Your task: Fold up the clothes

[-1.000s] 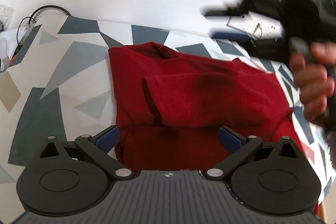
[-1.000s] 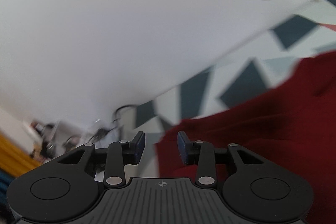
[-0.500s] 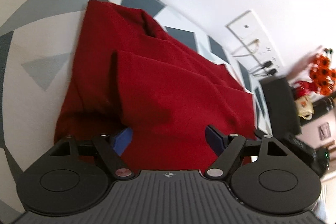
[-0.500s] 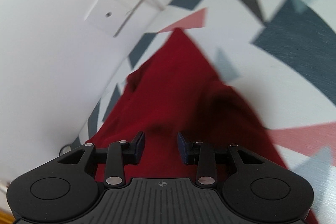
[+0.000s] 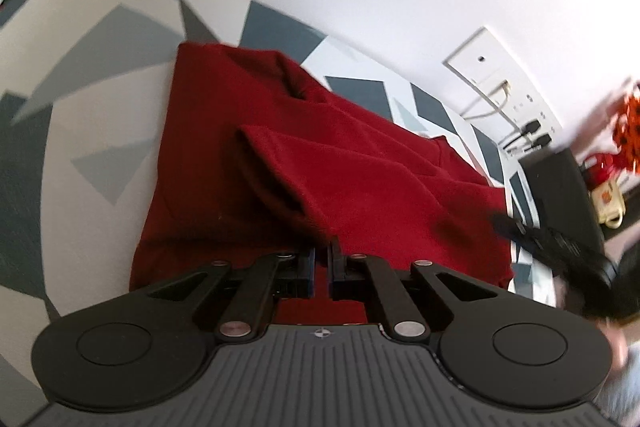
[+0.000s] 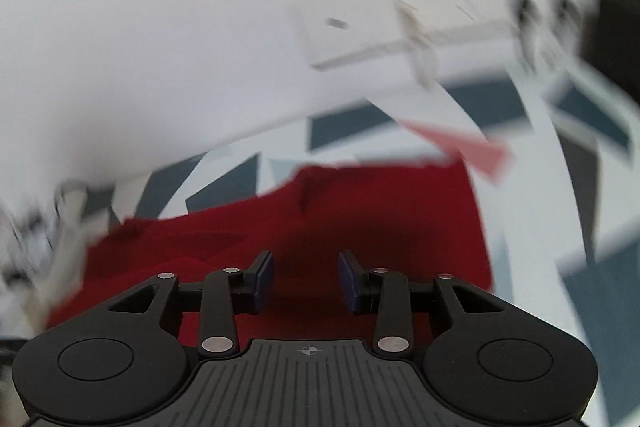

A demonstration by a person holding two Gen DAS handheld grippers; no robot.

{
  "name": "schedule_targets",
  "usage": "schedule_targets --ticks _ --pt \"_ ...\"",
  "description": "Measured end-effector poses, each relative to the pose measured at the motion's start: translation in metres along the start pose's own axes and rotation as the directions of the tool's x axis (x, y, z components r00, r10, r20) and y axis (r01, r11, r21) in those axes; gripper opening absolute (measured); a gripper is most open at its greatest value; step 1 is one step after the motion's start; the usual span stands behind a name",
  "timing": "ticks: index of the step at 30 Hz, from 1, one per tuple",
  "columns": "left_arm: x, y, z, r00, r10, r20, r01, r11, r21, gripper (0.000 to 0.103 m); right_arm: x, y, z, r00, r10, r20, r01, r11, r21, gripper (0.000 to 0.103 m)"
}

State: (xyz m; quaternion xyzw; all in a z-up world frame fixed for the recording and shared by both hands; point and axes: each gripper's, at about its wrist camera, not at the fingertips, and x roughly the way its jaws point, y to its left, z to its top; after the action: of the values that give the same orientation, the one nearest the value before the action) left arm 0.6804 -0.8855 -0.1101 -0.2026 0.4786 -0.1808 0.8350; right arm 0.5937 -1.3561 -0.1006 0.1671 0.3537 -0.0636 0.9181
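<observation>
Red garment (image 5: pixel 360 187) on patterned bedcover (image 5: pixel 100 107), left gripper (image 5: pixel 321 269) clamped on its near edge, right gripper (image 6: pixel 306 281) part-open, opening, nothing gripped.

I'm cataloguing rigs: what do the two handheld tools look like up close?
Both look alike: the left tool and right tool have matte black bodies with a ribbed grey deck bearing a small crosshair mark, two round black discs at the sides, black linkage arms with silver pivot pins, and flat dark blue pads on the fingers. No cables show.
</observation>
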Motion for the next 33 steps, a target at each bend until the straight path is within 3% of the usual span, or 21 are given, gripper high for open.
schedule_targets --ticks 1,3,5,6,8,9,14,18,19,20,21,23,25,26,27,30,33 --pt "-0.001 -0.002 0.0 1.0 0.008 0.007 -0.008 1.0 0.011 0.005 0.009 0.005 0.004 1.0 -0.023 -0.012 0.023 0.999 -0.045 0.037" --pt "-0.005 -0.006 -0.001 0.999 0.023 0.034 -0.024 0.999 0.03 0.005 0.027 0.015 0.011 0.997 -0.071 -0.034 0.066 0.989 -0.134 0.052" --pt "-0.008 -0.008 -0.003 0.997 0.03 0.074 -0.033 0.999 0.039 0.005 0.045 0.022 0.016 0.992 -0.111 -0.056 0.097 0.974 -0.205 0.054" --pt "-0.009 -0.008 -0.004 0.996 0.031 0.087 -0.034 0.999 0.038 0.005 0.051 0.018 0.016 0.991 -0.104 -0.079 0.087 0.977 -0.194 0.05" --pt "-0.008 -0.007 -0.006 0.995 0.038 0.092 -0.041 0.999 0.033 0.005 0.056 0.007 0.014 0.993 -0.077 -0.094 0.064 0.988 -0.138 0.027" --pt "-0.008 -0.007 -0.007 0.995 0.044 0.09 -0.047 0.998 0.032 0.005 0.056 0.002 0.013 0.994 -0.06 -0.094 0.05 0.994 -0.101 0.002" --pt "-0.007 -0.012 -0.01 0.992 0.076 0.104 -0.085 0.993 0.08 0.005 0.042 -0.019 0.013 0.999 -0.019 -0.033 0.021 0.997 0.071 0.0" --pt "-0.008 -0.027 -0.005 0.984 0.104 0.146 -0.13 0.975 0.18 0.005 0.035 -0.026 0.015 0.999 -0.031 0.012 0.03 0.997 0.071 0.0" --pt "-0.009 -0.03 -0.004 0.982 0.106 0.156 -0.135 0.972 0.192 0.005 0.036 -0.026 0.017 1.0 -0.027 0.01 0.026 0.998 0.062 0.001" --pt "-0.01 -0.033 -0.003 0.98 0.107 0.166 -0.141 0.969 0.205 0.005 0.038 -0.026 0.018 1.0 -0.022 0.0 0.022 0.998 0.059 0.011" --pt "-0.011 -0.036 -0.002 0.978 0.109 0.176 -0.147 0.965 0.217 0.005 0.041 -0.027 0.02 1.0 -0.014 -0.024 0.016 0.997 0.069 0.036" --pt "-0.013 -0.039 -0.001 0.977 0.108 0.184 -0.149 0.962 0.228 0.005 0.048 -0.027 0.019 0.998 0.022 -0.06 -0.017 0.996 0.083 0.049" --pt "-0.015 -0.041 -0.003 0.976 0.107 0.187 -0.151 0.959 0.239 0.005 0.053 -0.022 0.013 0.997 0.036 -0.071 -0.032 0.998 0.051 0.04" --pt "-0.015 -0.042 -0.004 0.977 0.108 0.186 -0.152 0.958 0.245 0.005 0.053 -0.019 0.01 0.999 0.011 -0.05 -0.01 1.0 0.022 0.015" --pt "-0.015 -0.042 -0.005 0.977 0.109 0.184 -0.154 0.955 0.252 0.005 0.054 -0.018 0.008 0.999 -0.001 -0.044 0.001 1.0 0.02 0.002" --pt "-0.017 -0.042 -0.008 0.976 0.111 0.188 -0.159 0.951 0.264 0.005 0.05 -0.029 0.008 0.999 0.025 -0.021 -0.022 0.991 0.13 0.0" --pt "-0.018 -0.045 -0.004 0.973 0.107 0.206 -0.163 0.946 0.282 0.005 0.04 -0.032 0.009 0.999 0.023 0.041 -0.029 0.987 0.158 0.0"
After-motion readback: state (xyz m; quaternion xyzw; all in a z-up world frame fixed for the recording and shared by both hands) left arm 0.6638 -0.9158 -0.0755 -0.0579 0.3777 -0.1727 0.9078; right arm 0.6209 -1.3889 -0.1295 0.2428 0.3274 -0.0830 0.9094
